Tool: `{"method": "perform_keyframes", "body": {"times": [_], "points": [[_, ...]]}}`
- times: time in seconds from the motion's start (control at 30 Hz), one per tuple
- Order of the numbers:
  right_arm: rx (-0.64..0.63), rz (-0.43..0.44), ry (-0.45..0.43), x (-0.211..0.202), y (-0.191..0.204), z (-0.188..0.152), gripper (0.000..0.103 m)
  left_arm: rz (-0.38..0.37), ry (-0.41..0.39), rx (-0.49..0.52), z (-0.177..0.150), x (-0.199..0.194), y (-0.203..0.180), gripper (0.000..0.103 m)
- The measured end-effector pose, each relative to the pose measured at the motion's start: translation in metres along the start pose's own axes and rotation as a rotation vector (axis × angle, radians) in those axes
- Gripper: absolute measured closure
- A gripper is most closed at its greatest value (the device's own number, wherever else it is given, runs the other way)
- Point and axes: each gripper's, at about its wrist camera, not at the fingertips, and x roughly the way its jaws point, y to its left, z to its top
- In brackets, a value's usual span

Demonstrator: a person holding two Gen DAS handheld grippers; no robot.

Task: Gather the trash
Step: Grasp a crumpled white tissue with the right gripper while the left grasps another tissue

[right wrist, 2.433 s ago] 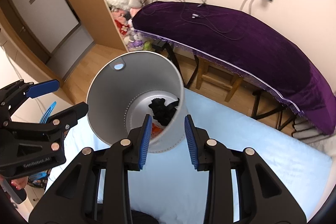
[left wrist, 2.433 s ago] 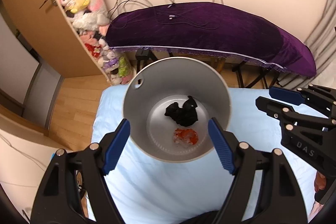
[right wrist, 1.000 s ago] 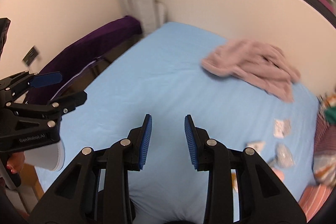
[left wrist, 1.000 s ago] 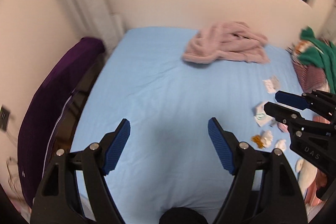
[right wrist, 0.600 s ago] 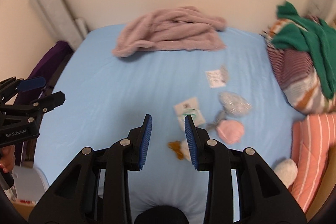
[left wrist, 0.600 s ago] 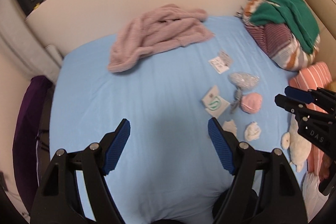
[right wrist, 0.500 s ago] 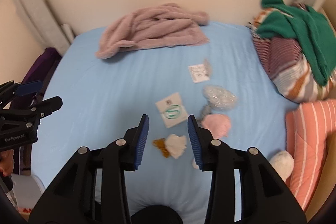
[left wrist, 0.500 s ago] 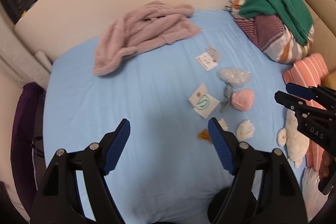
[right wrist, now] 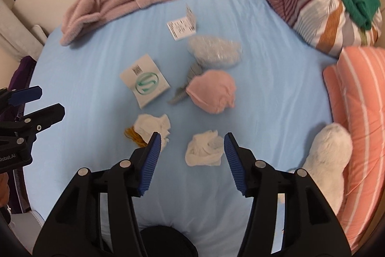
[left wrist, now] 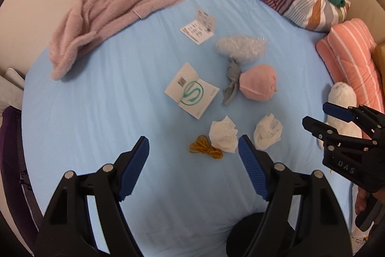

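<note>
Both wrist views down onto bed point(left wrist: 96, 112)

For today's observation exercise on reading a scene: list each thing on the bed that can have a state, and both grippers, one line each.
left gripper: open, empty
right gripper: open, jaws just widening around a tissue
left tissue: crumpled
right tissue: crumpled, untouched
green-logo packet: flat
pink blanket: rumpled
printed leaflet: folded open

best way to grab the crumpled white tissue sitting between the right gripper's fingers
Come straight down from above and pinch the crumpled white tissue across its middle. It is a loose wad lying flat on the blue sheet, and the right gripper, jaws just opening, already straddles it.
</note>
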Motion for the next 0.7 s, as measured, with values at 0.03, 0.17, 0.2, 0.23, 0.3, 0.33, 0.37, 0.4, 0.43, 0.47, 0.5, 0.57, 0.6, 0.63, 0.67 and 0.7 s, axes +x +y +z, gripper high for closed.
{"method": "perform_keyframes", "body": {"times": [0.03, 0.17, 0.2, 0.23, 0.3, 0.33, 0.37, 0.4, 0.43, 0.47, 0.5, 0.57, 0.6, 0.63, 0.67, 0.7], "points": [[0.007, -0.001, 0.012, 0.011, -0.004, -0.003, 0.05, -0.002, 0.01, 0.004, -0.001, 0.011, -0.003, 0.027], [0.025, -0.007, 0.047, 0.051, -0.014, -0.013, 0.05, -0.01, 0.038, 0.024, -0.005, 0.052, -0.015, 0.026], [0.028, -0.007, 0.055, 0.06, -0.016, -0.015, 0.05, -0.012, 0.041, 0.028, -0.005, 0.059, -0.017, 0.026], [0.032, -0.008, 0.062, 0.07, -0.018, -0.017, 0.05, -0.015, 0.047, 0.032, -0.006, 0.069, -0.019, 0.027], [0.034, -0.008, 0.072, 0.084, -0.019, -0.021, 0.05, -0.02, 0.056, 0.039, -0.006, 0.086, -0.023, 0.026], [0.032, -0.01, 0.08, 0.091, -0.019, -0.023, 0.05, -0.024, 0.059, 0.046, -0.007, 0.095, -0.025, 0.027], [0.032, -0.01, 0.084, 0.096, -0.019, -0.025, 0.05, -0.027, 0.062, 0.054, -0.007, 0.103, -0.027, 0.026], [0.033, -0.009, 0.089, 0.101, -0.02, -0.027, 0.05, -0.03, 0.064, 0.062, -0.007, 0.11, -0.029, 0.027], [0.033, -0.01, 0.096, 0.107, -0.021, -0.029, 0.05, -0.032, 0.064, 0.072, -0.007, 0.119, -0.031, 0.026], [0.034, -0.01, 0.103, 0.113, -0.021, -0.032, 0.05, -0.034, 0.066, 0.079, -0.007, 0.126, -0.032, 0.027], [0.037, -0.009, 0.11, 0.119, -0.022, -0.035, 0.05, -0.038, 0.069, 0.087, -0.007, 0.134, -0.034, 0.027], [0.042, -0.005, 0.122, 0.129, -0.023, -0.039, 0.05, -0.048, 0.076, 0.095, -0.007, 0.146, -0.036, 0.027], [0.042, -0.004, 0.126, 0.133, -0.024, -0.041, 0.05, -0.057, 0.078, 0.099, -0.007, 0.151, -0.037, 0.027], [0.043, -0.004, 0.129, 0.137, -0.024, -0.043, 0.05, -0.062, 0.079, 0.104, -0.008, 0.157, -0.039, 0.027], [0.045, -0.002, 0.134, 0.141, -0.024, -0.045, 0.05, -0.064, 0.079, 0.111, -0.008, 0.161, -0.04, 0.027], [0.047, 0.0, 0.14, 0.145, -0.025, -0.046, 0.05, -0.064, 0.082, 0.123, -0.008, 0.167, -0.042, 0.028]]}}
